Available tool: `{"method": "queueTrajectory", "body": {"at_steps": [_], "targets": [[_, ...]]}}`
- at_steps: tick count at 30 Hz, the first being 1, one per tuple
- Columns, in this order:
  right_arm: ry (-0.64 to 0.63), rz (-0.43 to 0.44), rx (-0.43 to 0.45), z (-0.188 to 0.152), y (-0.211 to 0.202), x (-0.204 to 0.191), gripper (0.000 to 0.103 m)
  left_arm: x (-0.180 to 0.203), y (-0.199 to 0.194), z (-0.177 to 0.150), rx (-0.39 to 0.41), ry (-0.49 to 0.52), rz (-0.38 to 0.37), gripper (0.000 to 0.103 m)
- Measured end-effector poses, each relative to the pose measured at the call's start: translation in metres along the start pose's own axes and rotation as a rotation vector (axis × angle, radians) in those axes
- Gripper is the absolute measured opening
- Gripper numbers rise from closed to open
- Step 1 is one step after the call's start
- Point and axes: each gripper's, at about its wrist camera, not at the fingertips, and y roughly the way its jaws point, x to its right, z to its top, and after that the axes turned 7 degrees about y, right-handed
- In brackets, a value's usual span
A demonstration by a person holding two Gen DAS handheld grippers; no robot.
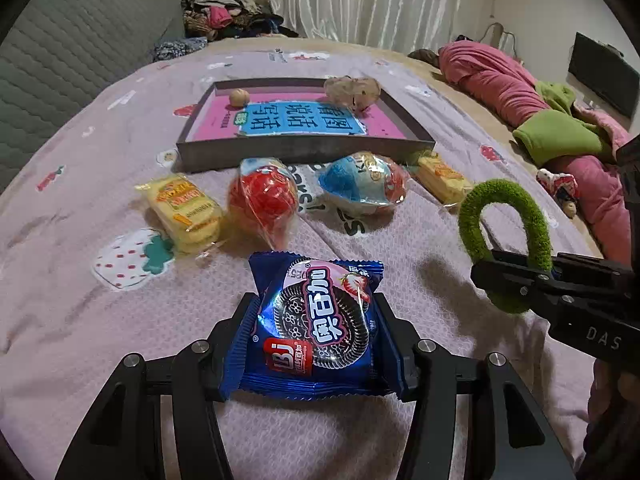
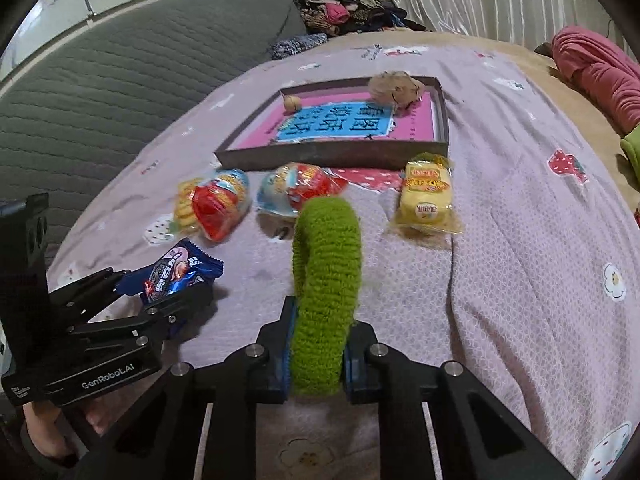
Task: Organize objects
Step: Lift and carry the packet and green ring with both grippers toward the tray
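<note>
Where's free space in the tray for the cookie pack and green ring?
Tray: bare middle and front over the book, between walnut back-left and crumpled bag back-right. Crowded: snack row before the front wall, from left crackers to right crackers.

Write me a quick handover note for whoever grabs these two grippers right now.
Left tongs: shut on the blue cookie packet, held above the bedspread.
Right tongs: shut on the green fuzzy ring.
Tray: already holds a walnut and a clear crumpled bag on a pink book.
Still on the bed in front of the tray: two yellow cracker packs, a red wrapped egg, a blue wrapped egg.
Left to do, probably: place both held items, then gather the remaining four.
</note>
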Motion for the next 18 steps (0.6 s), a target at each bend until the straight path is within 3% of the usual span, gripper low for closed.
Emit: {"method": "queueTrajectory", "body": {"at_steps": [18], "targets": [[-0.085, 0.058, 0.144, -0.016, -0.048, -0.054, 0.018, -0.006, -0.066, 0.004, 0.092, 0.003, 0.125, 0.057]]}}
